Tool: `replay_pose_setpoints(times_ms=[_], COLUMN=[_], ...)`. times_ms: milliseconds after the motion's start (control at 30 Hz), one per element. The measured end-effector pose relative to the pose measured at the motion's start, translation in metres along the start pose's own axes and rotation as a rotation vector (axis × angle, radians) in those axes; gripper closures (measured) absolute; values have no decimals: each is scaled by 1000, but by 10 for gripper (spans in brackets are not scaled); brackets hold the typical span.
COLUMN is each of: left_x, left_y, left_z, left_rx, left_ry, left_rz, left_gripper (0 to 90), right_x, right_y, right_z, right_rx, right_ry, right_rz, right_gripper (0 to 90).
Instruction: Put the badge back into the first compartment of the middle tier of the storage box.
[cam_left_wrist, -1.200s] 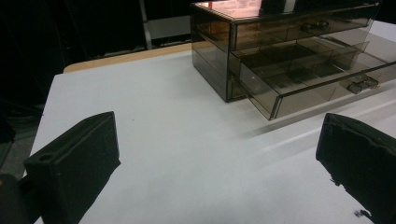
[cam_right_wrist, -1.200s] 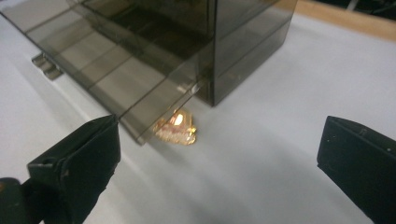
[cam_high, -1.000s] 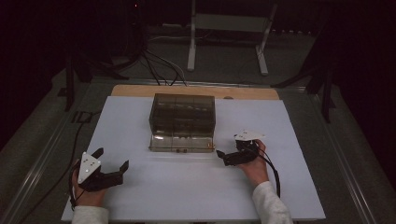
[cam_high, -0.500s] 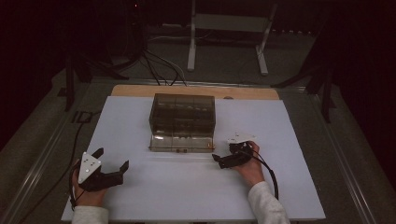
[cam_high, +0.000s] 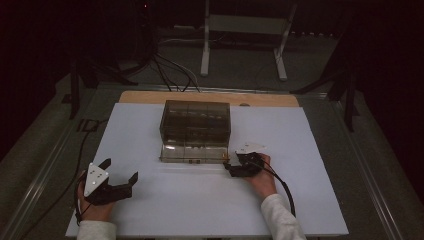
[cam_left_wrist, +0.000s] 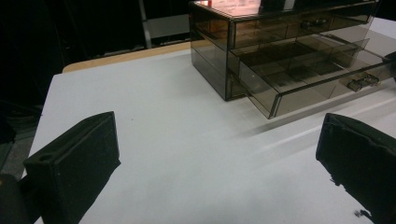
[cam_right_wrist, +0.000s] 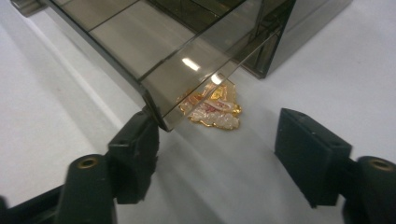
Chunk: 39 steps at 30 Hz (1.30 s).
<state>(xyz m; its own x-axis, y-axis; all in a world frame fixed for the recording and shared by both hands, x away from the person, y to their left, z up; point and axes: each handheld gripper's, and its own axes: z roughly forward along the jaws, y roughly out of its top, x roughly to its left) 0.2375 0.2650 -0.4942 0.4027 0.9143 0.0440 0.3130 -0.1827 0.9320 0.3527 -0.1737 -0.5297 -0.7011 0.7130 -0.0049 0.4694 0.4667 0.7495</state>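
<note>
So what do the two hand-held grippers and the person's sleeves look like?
Both are black. The left gripper has two blocky jaws with matte pads and a pale grey three-cornered plate on top. The right gripper carries the same plate, brass-coloured inserts at the jaw bases, and a black cable. Sleeves are white.

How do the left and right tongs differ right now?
The left tongs rest near the white board's front left corner, far from the smoky transparent plastic drawer box; the right tongs sit at its pulled-out bottom drawer's corner. Left jaws gape wide over bare board; right jaws, just closing, flank a small gold-edged trinket. Both grip nothing.
</note>
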Motion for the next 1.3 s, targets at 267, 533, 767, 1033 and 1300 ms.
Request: replay_pose_setpoints(times_ms=[267,533,767,1033,1300], left_x=[-2,-3,-5,-5,-4], left_y=[0,0,0,1,0], left_z=[1,2,3,3,2], left_rx=[4,9,14,14,14], left_ry=[-4,-4,-7,-6,-4], left_rz=[8,13,25,27,26], left_gripper=[6,6,6,6,6], right_x=[4,7,8,10,10], right_y=[6,12,14,14,13], right_z=[7,15,17,16,14], right_rx=[18,19,17,17,17], right_ry=[-16,-18,-3,21,25], right_rz=[-18,-20,-15,-21,-5], right_gripper=[373,389,445,570,646])
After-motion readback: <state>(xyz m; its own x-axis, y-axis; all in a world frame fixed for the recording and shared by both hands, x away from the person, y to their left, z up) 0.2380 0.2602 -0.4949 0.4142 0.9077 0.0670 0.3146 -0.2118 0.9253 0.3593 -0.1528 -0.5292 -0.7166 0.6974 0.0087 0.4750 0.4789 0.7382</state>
